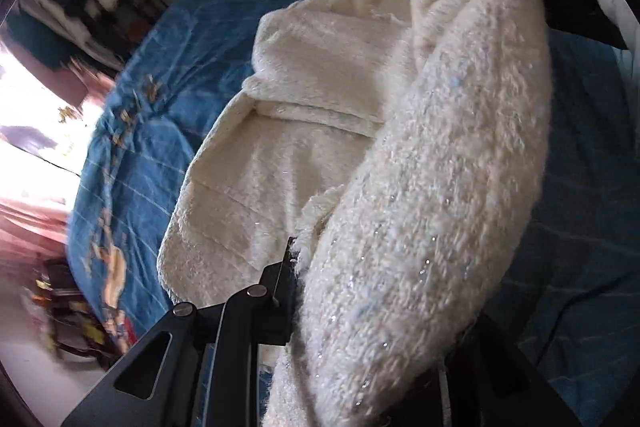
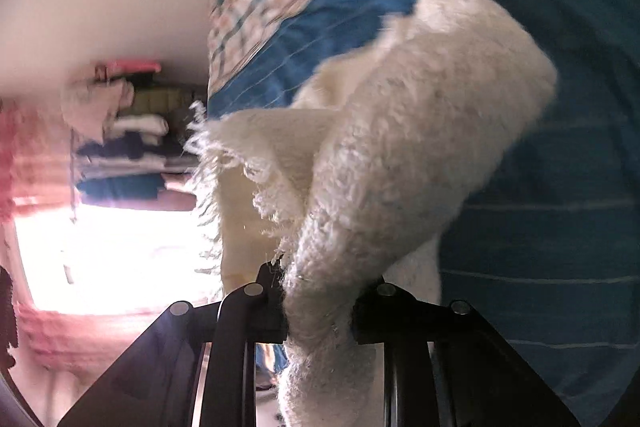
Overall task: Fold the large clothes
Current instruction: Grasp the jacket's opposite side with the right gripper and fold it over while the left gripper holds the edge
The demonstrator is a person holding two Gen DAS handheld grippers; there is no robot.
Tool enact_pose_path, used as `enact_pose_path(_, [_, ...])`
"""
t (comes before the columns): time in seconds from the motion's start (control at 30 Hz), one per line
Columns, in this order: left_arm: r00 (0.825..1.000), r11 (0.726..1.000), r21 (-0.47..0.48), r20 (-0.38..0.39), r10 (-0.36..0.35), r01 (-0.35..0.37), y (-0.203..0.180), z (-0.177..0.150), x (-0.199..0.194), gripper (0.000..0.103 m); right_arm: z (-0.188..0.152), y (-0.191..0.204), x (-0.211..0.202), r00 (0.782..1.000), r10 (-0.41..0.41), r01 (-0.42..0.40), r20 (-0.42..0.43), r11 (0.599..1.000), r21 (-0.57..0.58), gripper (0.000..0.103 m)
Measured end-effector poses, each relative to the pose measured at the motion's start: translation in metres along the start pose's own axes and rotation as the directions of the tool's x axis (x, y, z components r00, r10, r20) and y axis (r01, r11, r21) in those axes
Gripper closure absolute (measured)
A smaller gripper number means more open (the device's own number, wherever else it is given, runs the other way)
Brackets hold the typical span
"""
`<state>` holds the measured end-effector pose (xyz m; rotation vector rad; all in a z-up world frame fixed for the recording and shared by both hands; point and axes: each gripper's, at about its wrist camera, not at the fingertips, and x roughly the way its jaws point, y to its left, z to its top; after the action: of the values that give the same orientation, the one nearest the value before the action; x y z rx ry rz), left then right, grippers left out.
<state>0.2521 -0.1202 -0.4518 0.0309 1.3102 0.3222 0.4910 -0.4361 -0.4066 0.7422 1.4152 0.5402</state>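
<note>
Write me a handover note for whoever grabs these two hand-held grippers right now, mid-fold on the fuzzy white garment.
Left hand-held gripper: shut on the white fuzzy garment, holding up one edge of it.
Right hand-held gripper: shut on the same garment, further along that lifted edge; it also shows at the top of the left wrist view.
Garment: most of it lies spread on the blue bedspread; the held side is raised as a long band between the two grippers.
Done: one side picked up.
Left: carry the raised side over the flat part, lay it down, release, then likely fold again.
</note>
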Motion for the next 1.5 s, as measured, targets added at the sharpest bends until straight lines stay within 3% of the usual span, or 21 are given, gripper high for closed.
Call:
enact_pose_path(0.1, [0.998,0.996,-0.073,-0.035,-0.061,0.058,0.053,0.011,0.014,0.079,-0.001,0.06,0.035,0.993,-0.113,0.11,-0.037,0.992,-0.061,0.081])
enact_pose_path(0.3, [0.984,0.962,-0.238,-0.087,-0.157,0.133,0.154,0.013,0.06,0.079,-0.009,0.111,0.142,0.956,-0.279,0.272,-0.094,0.959,-0.082,0.08])
enact_pose_path(0.4, [0.97,0.936,-0.307,-0.11,-0.217,0.175,0.2,0.004,0.079,0.078,-0.021,0.129,0.191,0.932,-0.329,0.316,-0.152,0.943,-0.104,0.07])
enact_pose_path(0.5, [0.97,0.921,-0.354,-0.118,-0.214,0.16,0.241,-0.01,0.093,0.055,-0.03,0.144,0.234,0.93,-0.303,0.283,-0.21,0.952,-0.12,0.053])
enact_pose_path(0.53, [0.97,0.915,-0.374,-0.123,-0.209,0.15,0.254,-0.016,0.096,0.035,-0.033,0.149,0.241,0.932,-0.289,0.267,-0.22,0.956,-0.123,0.047])
enact_pose_path(0.57, [0.97,0.908,-0.392,-0.123,-0.209,0.146,0.264,-0.022,0.098,0.021,-0.036,0.152,0.241,0.933,-0.283,0.26,-0.22,0.957,-0.129,0.043])
enact_pose_path(0.6, [0.969,0.902,-0.403,-0.119,-0.217,0.152,0.271,-0.026,0.099,0.019,-0.038,0.153,0.238,0.937,-0.275,0.25,-0.215,0.959,-0.136,0.043])
enact_pose_path(0.7, [0.962,0.88,-0.444,-0.119,-0.247,0.171,0.28,-0.036,0.108,0.019,-0.036,0.144,0.213,0.961,-0.217,0.199,-0.171,0.973,-0.113,0.042])
enact_pose_path(0.8, [0.961,0.886,-0.434,-0.136,-0.243,0.163,0.271,-0.032,0.125,0.019,-0.026,0.113,0.163,0.973,-0.225,0.222,-0.054,0.974,-0.052,0.031])
enact_pose_path(0.9, [0.972,0.911,-0.399,-0.152,-0.181,0.107,0.25,-0.025,0.151,0.018,-0.014,0.076,0.115,0.946,-0.319,0.32,0.058,0.948,-0.009,0.025])
enact_pose_path(1.0, [0.961,0.916,-0.388,-0.202,-0.189,0.098,0.237,-0.024,0.181,0.018,-0.001,0.018,0.088,0.933,-0.354,0.354,0.066,0.935,0.005,0.023])
enact_pose_path(1.07, [0.958,0.917,-0.385,-0.204,-0.201,0.11,0.238,-0.021,0.188,0.015,0.01,-0.026,0.097,0.954,-0.301,0.3,-0.004,0.953,0.03,0.023])
enact_pose_path(1.1, [0.954,0.913,-0.39,-0.208,-0.215,0.121,0.24,-0.02,0.19,0.014,0.014,-0.046,0.107,0.977,-0.212,0.214,-0.036,0.975,0.054,0.023])
enact_pose_path(1.17, [0.948,0.91,-0.395,-0.219,-0.229,0.129,0.244,-0.019,0.193,0.011,0.022,-0.07,0.135,0.995,-0.055,0.064,-0.084,0.992,0.108,0.023])
enact_pose_path(1.23, [0.943,0.906,-0.402,-0.227,-0.242,0.135,0.247,-0.017,0.196,0.01,0.026,-0.087,0.166,0.985,0.133,-0.114,-0.108,0.979,0.169,0.023])
enact_pose_path(1.27, [0.944,0.909,-0.397,-0.231,-0.235,0.13,0.248,-0.017,0.196,0.009,0.027,-0.088,0.175,0.976,0.189,-0.169,-0.104,0.97,0.177,0.023])
enact_pose_path(1.33, [0.947,0.92,-0.374,-0.236,-0.217,0.118,0.248,-0.013,0.198,0.009,0.025,-0.08,0.185,0.976,0.207,-0.197,-0.069,0.971,0.136,0.03])
enact_pose_path(1.37, [0.95,0.926,-0.361,-0.237,-0.204,0.109,0.247,-0.011,0.197,0.009,0.023,-0.078,0.187,0.975,0.213,-0.204,-0.059,0.97,0.129,0.051])
enact_pose_path(1.4, [0.952,0.931,-0.35,-0.236,-0.193,0.102,0.247,-0.009,0.195,0.009,0.019,-0.077,0.185,0.976,0.216,-0.208,-0.042,0.969,0.134,0.059])
enact_pose_path(1.5, [0.956,0.94,-0.33,-0.236,-0.172,0.088,0.254,0.0,0.193,0.009,-0.002,-0.081,0.169,0.974,0.225,-0.229,0.042,0.95,0.213,0.065])
